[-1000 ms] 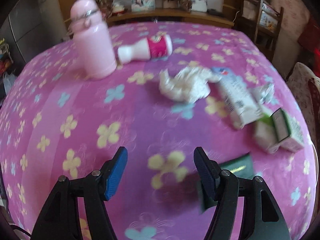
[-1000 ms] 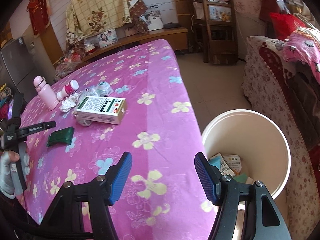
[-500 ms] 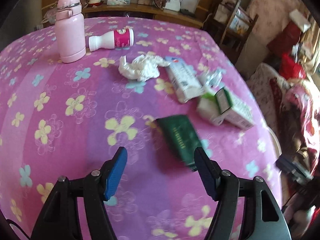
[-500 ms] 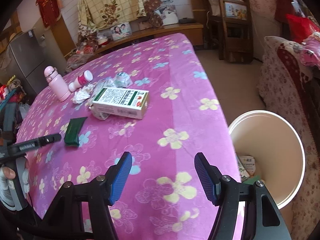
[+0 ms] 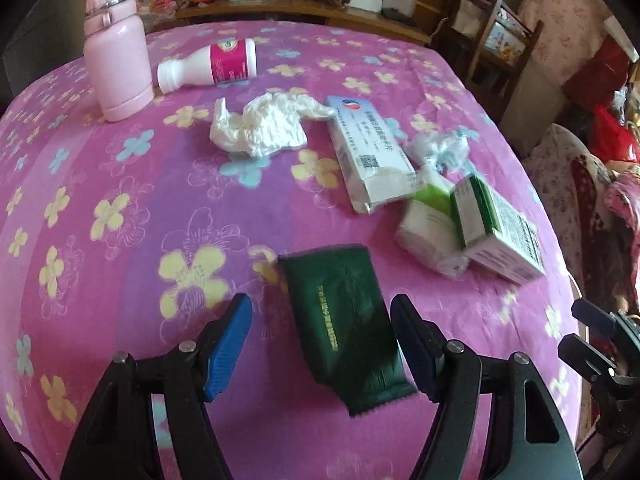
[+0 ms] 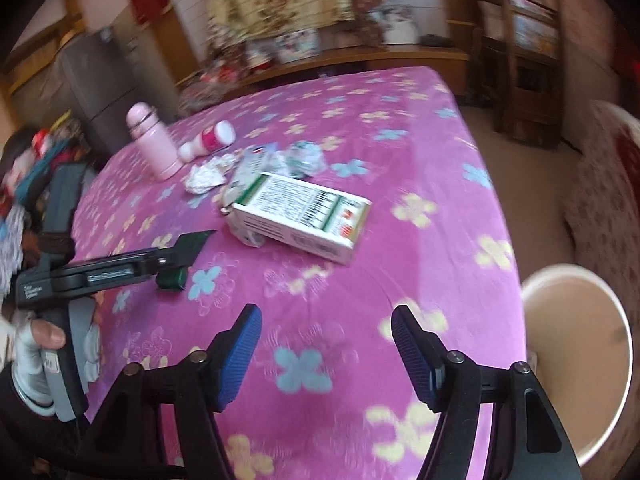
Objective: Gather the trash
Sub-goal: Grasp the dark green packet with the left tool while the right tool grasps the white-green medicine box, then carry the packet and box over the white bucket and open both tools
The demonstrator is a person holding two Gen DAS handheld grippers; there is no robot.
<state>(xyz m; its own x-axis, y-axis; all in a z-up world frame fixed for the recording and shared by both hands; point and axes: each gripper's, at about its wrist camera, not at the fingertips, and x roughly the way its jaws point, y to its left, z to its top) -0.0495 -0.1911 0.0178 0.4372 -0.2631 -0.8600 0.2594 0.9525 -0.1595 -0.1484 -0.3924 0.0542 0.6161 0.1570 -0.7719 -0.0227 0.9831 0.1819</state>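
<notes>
Wrapper (image 5: 346, 320), dark green, lies flat on the cloth (image 5: 120, 168) right between the left gripper's (image 5: 322, 344) spread blue pads, its near crimped end just off the right pad, nothing clasped yet. Judging by the look, it is a thin foil pouch: light, limp, a bit slick, likely to crumple or slide on the fabric. Best bet is pinching across the narrow width near the middle, or catching that crimped end, pressing down a little so the soft cloth gives under the tips.

Beyond the wrapper, a white carton (image 5: 366, 156) lies on its side, with a green-and-white box (image 5: 496, 232) to its right leaning on a flattened pack. Past the carton sits a crumpled tissue (image 5: 260, 128), soft and weightless by the look of it. Farther still, a small bottle (image 5: 208, 66) lies tipped over beside an upright pink flask (image 5: 118, 46), which looks like a keeper, not trash.

Right gripper (image 6: 326, 356) hangs released over bare cloth, well short of the box, holding nothing. The bin (image 6: 576, 360), a pale bucket, stands on the floor off the table's right edge.

Surface is plush magenta fabric with flower print, so things will drag, not skid. Room behind: a long wooden shelf with photos, a chair, a sofa to the right
</notes>
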